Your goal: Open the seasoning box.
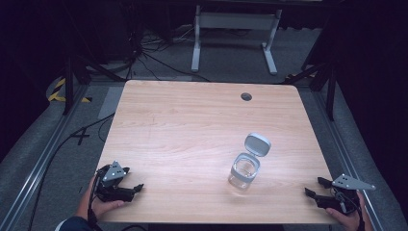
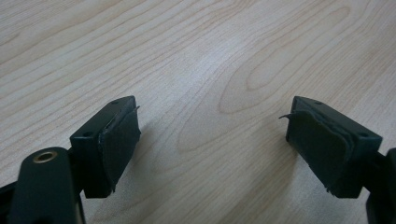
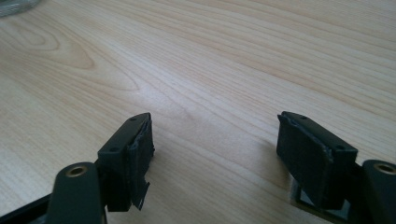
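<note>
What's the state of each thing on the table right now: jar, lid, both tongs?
Jar: upright on the table, open, looks empty.
Lid: flipped up at the jar's far side, apparently still attached there.
Left tongs: open, nothing between the jaws, low over bare wood at the near left corner.
Right tongs: open, nothing held, near the near right corner, apart from the jar.

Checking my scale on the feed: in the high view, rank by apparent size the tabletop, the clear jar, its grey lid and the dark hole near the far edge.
Largest to smallest:
1. tabletop
2. clear jar
3. grey lid
4. dark hole
</note>
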{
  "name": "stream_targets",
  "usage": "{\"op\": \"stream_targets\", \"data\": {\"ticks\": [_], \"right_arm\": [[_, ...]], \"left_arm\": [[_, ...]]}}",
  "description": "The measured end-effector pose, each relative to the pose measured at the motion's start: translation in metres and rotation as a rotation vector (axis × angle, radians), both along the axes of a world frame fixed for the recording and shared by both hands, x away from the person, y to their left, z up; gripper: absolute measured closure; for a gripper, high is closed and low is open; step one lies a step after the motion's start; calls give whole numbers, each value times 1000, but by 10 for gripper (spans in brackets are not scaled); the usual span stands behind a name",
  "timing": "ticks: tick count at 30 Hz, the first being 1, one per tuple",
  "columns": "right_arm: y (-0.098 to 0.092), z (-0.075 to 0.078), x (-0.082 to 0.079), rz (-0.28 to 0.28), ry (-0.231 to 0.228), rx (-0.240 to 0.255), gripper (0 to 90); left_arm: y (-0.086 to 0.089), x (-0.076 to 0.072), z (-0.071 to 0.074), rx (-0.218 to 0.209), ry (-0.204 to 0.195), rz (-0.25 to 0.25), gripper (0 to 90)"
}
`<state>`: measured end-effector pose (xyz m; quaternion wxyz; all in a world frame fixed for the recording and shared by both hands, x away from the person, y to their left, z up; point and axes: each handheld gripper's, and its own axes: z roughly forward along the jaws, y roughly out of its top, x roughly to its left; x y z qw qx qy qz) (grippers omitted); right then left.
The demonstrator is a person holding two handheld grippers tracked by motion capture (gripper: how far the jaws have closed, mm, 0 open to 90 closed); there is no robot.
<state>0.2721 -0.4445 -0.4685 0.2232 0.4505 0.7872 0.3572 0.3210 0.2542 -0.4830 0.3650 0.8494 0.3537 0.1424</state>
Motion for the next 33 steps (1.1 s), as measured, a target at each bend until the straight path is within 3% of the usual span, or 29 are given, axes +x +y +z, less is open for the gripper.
{"op": "stream_targets", "data": {"ticks": [33], "right_arm": [[2, 1, 4, -23, 13, -10, 270]], "left_arm": [[0, -1, 0, -2, -5, 9, 183]]}}
